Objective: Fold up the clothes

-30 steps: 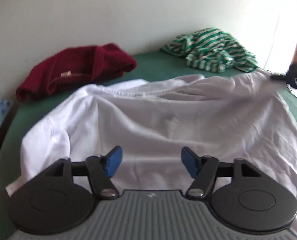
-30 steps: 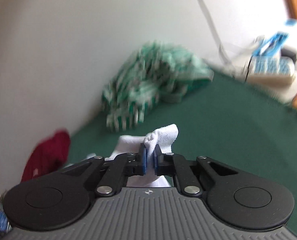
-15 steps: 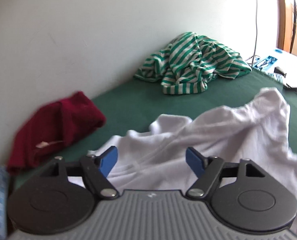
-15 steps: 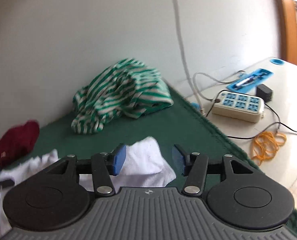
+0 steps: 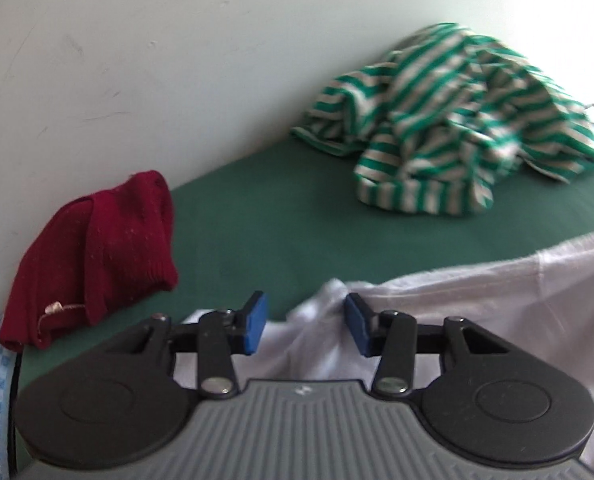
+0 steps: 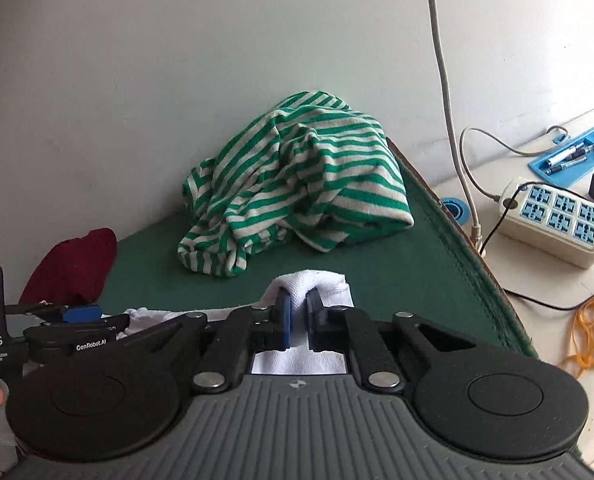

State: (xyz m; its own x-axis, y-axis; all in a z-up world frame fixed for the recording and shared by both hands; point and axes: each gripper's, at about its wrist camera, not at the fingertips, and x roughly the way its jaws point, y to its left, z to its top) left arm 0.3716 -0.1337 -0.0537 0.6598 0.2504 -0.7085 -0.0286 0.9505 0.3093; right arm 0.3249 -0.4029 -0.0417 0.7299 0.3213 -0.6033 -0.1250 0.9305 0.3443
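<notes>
White shirt [image 6: 313, 284] fold pinched between right gripper [image 6: 297, 314] fingers at lower centre, left gripper [image 5: 305, 324] fingers apart, white shirt corner lying between them.

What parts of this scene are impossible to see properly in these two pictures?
- White shirt: the left wrist view cuts it off at the right edge, and the gripper body hides its near part.
- Striped shirt: blurred in the left wrist view.
- Pens in the blue tray: too small to read in the right wrist view.

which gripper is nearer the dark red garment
Left. The left gripper sits just right of the dark red garment; the right gripper, pinching the white shirt, is farther right.
</notes>
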